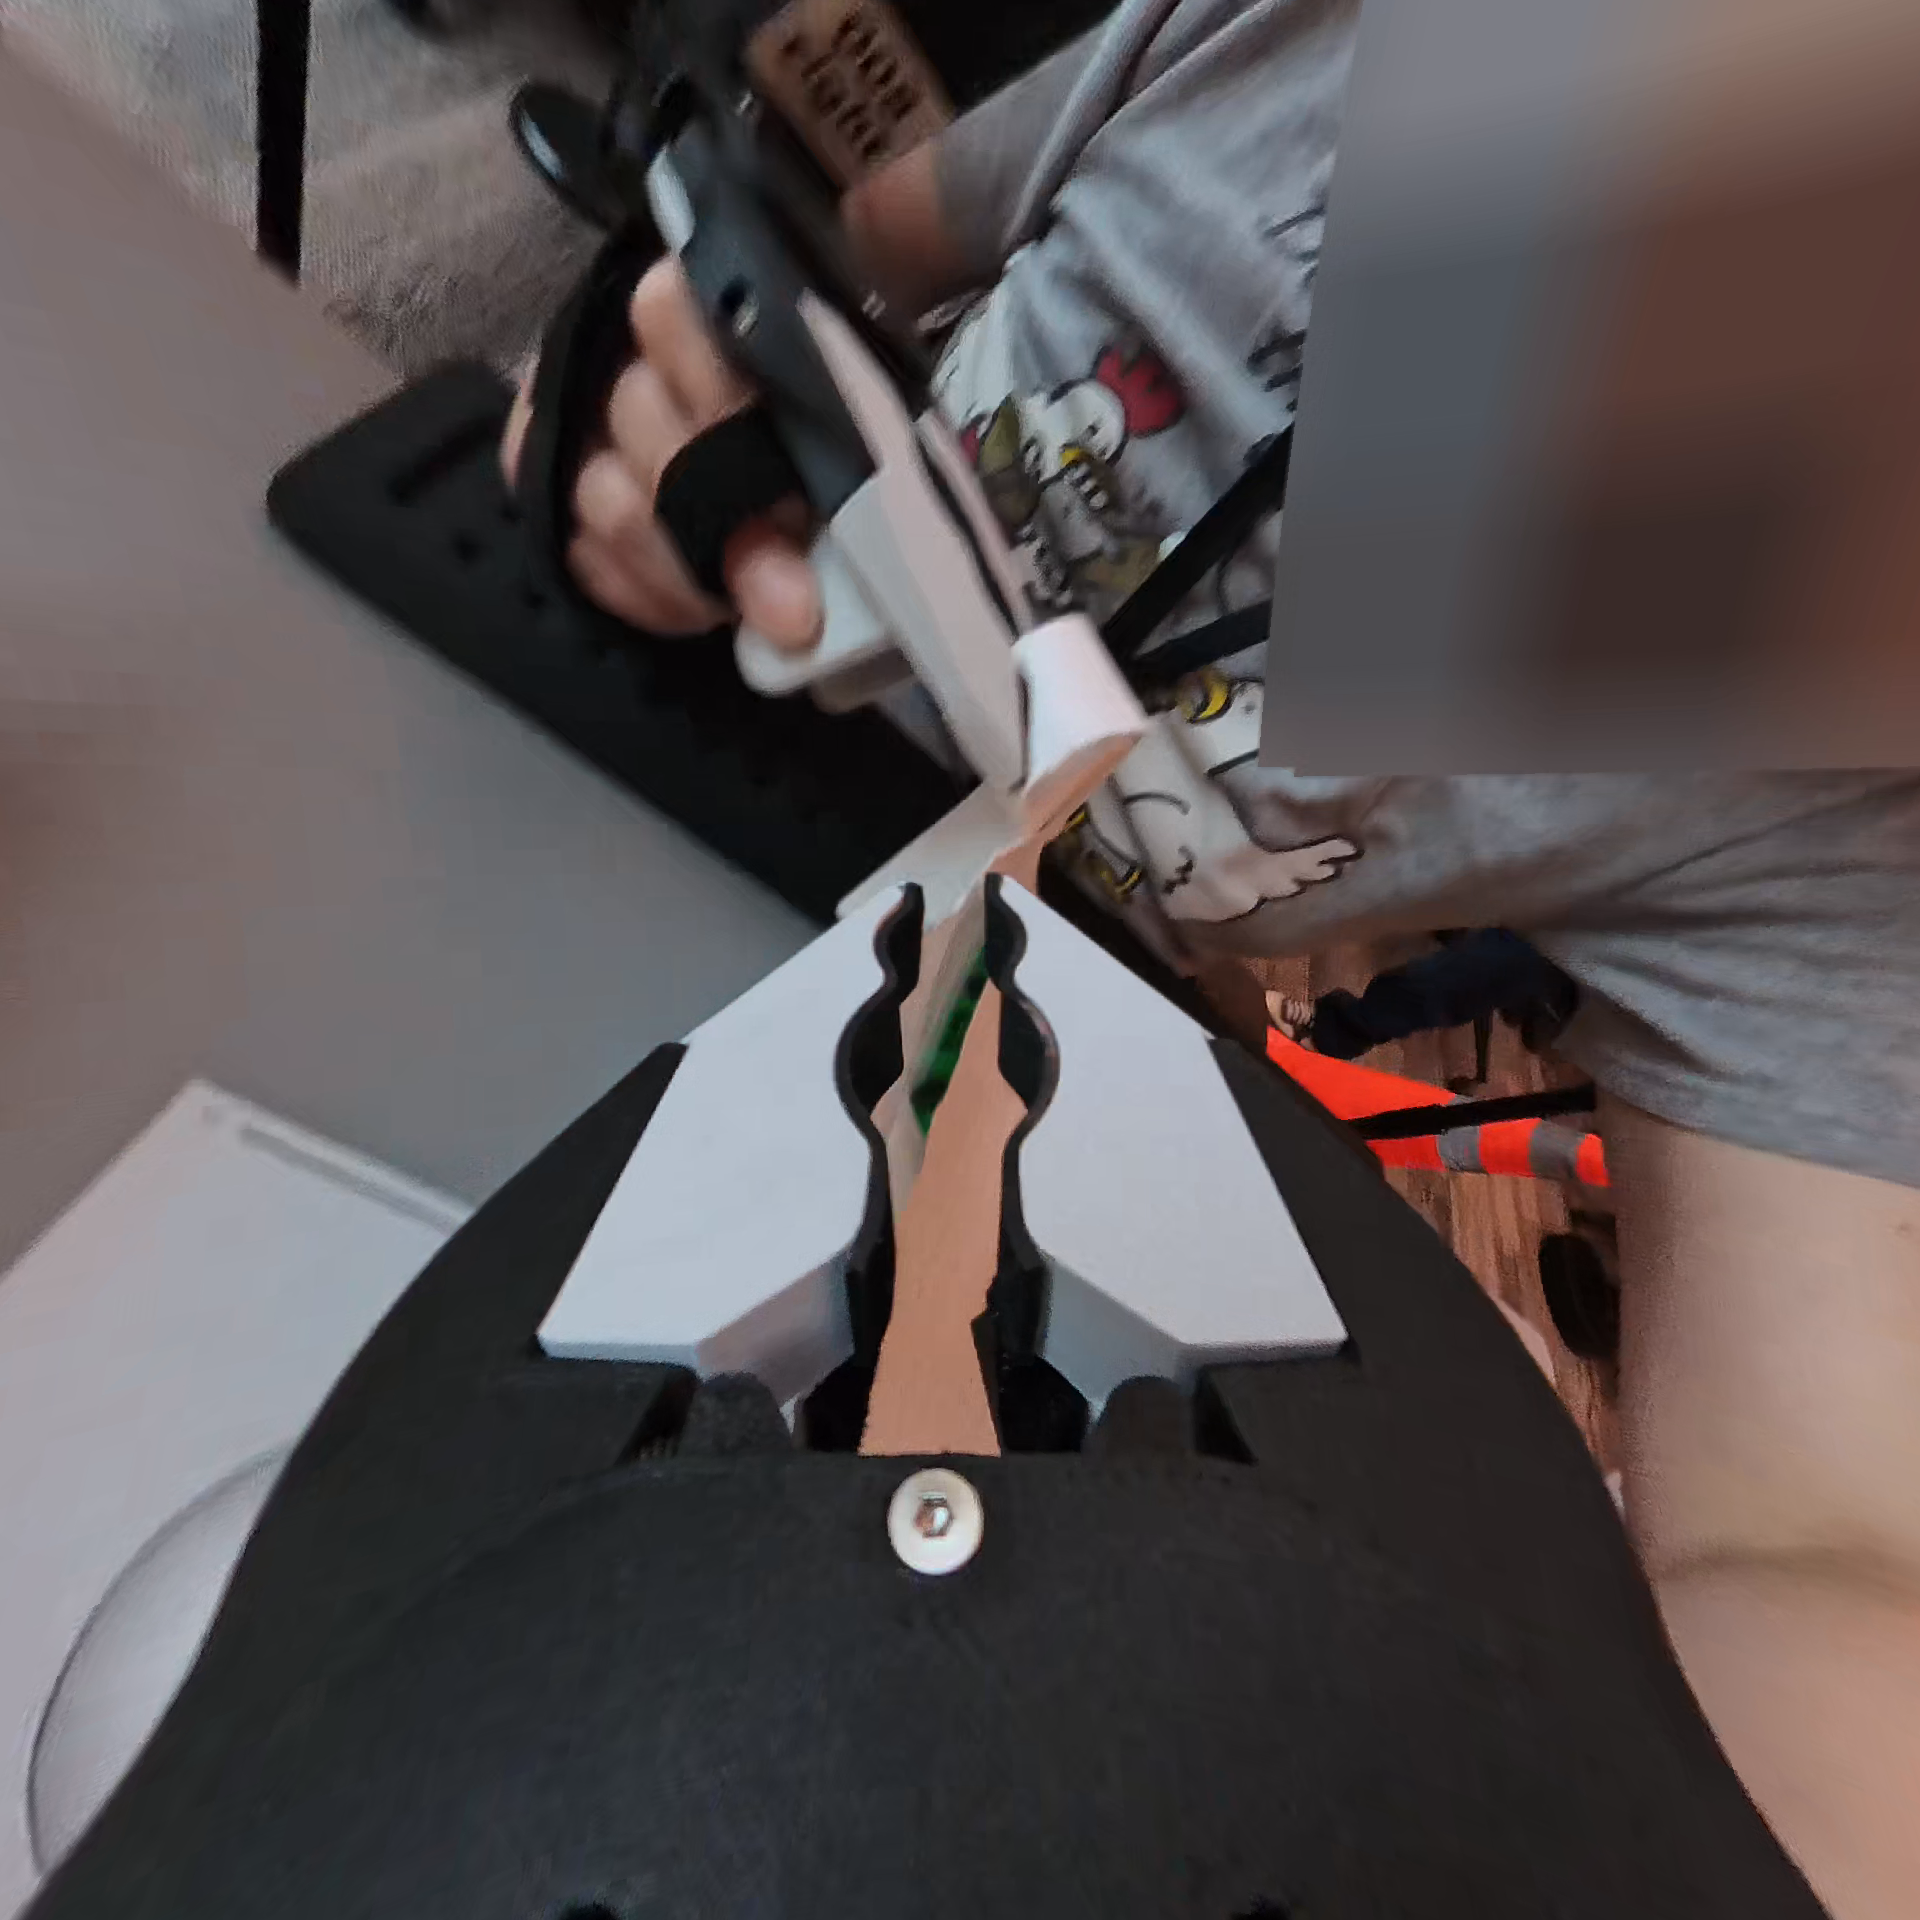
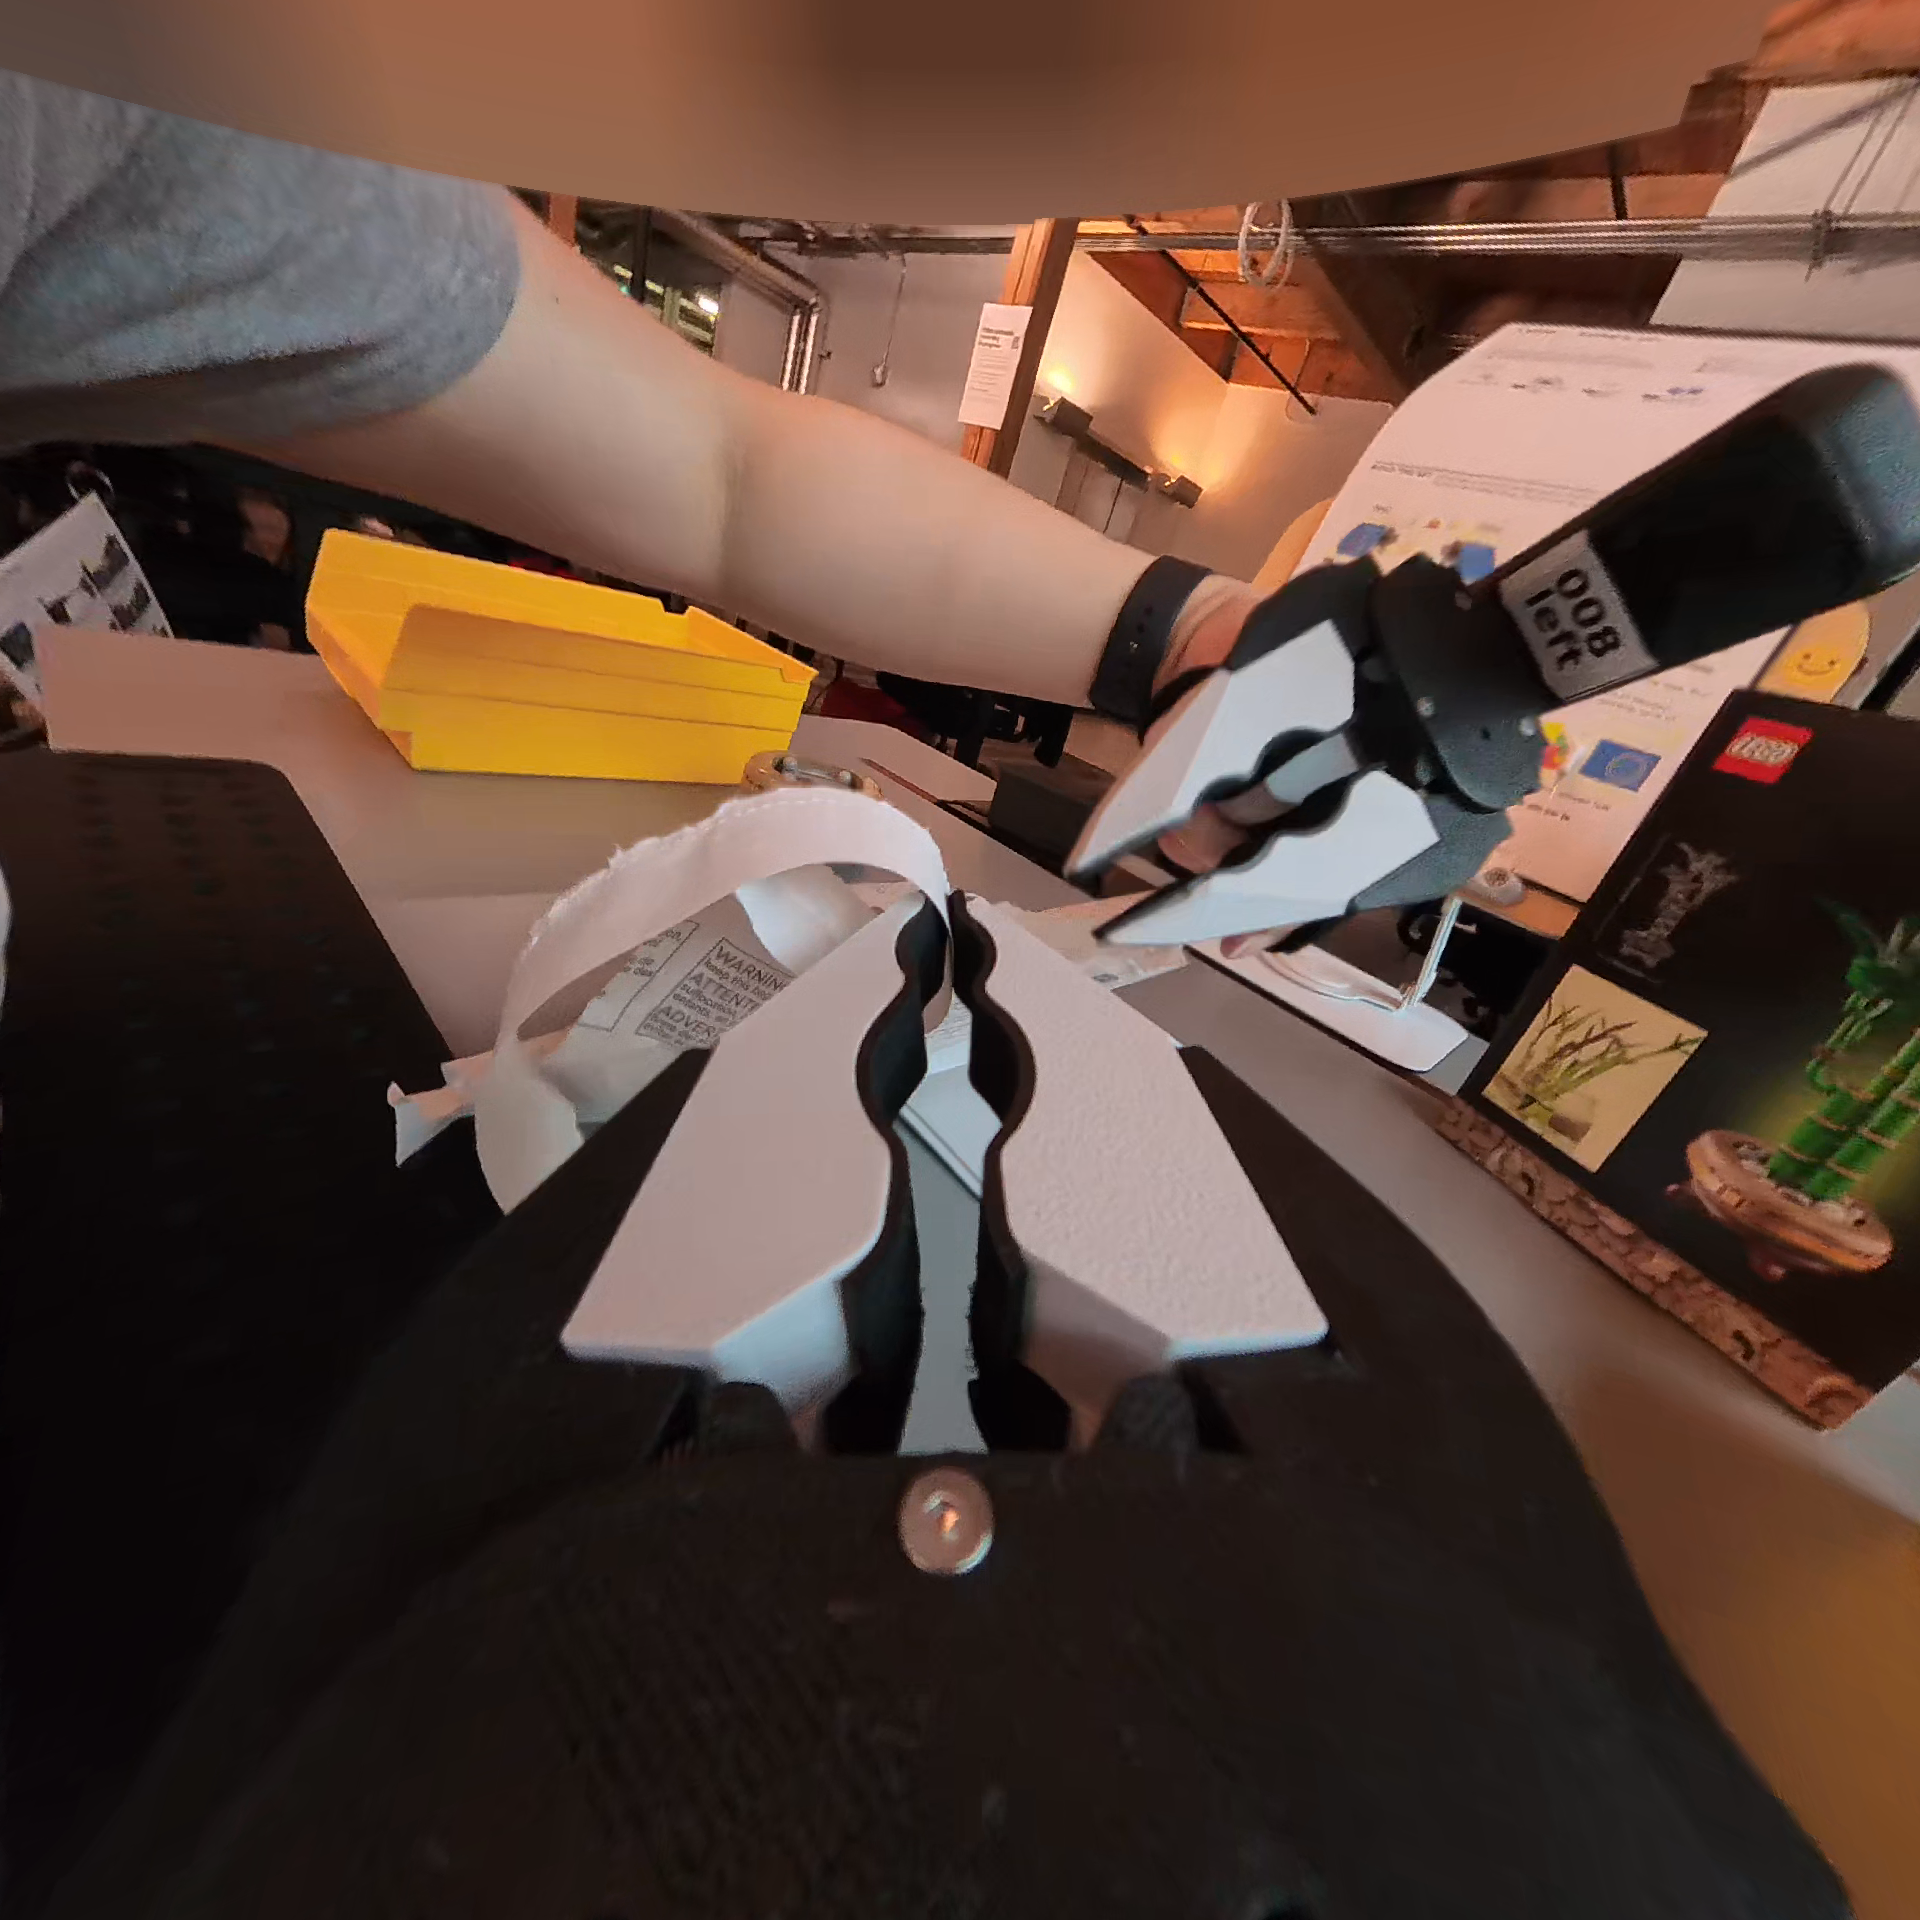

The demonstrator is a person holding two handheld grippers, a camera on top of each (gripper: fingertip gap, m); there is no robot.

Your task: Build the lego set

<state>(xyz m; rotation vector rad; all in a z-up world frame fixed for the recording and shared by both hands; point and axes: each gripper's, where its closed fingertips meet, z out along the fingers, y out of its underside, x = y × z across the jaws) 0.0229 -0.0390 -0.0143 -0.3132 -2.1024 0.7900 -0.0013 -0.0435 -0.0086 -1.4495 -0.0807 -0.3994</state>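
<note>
My right gripper (image 2: 951,909) is shut on the torn edge of a white paper bag (image 2: 665,997), whose ripped strip (image 2: 831,821) curls up and over to the left. My left gripper (image 2: 1091,899) hovers just right of it, tips pointing at the bag and jaws a little apart. In the left wrist view, my left gripper (image 1: 951,899) shows a narrow gap. Through the gap I see the right gripper's tips (image 1: 971,831), the curled paper (image 1: 1070,686) and a small green studded piece (image 1: 940,1049). I cannot tell whether the green piece touches the pads.
A black pegboard (image 2: 156,987) lies to the left and stacked yellow bins (image 2: 561,675) stand behind it. The Lego box (image 2: 1714,1039) stands at the right. An instruction sheet (image 2: 1558,447) on a white stand is behind it. The person's arm (image 2: 727,499) crosses above the table. The tips of both grippers are at nearly the same place.
</note>
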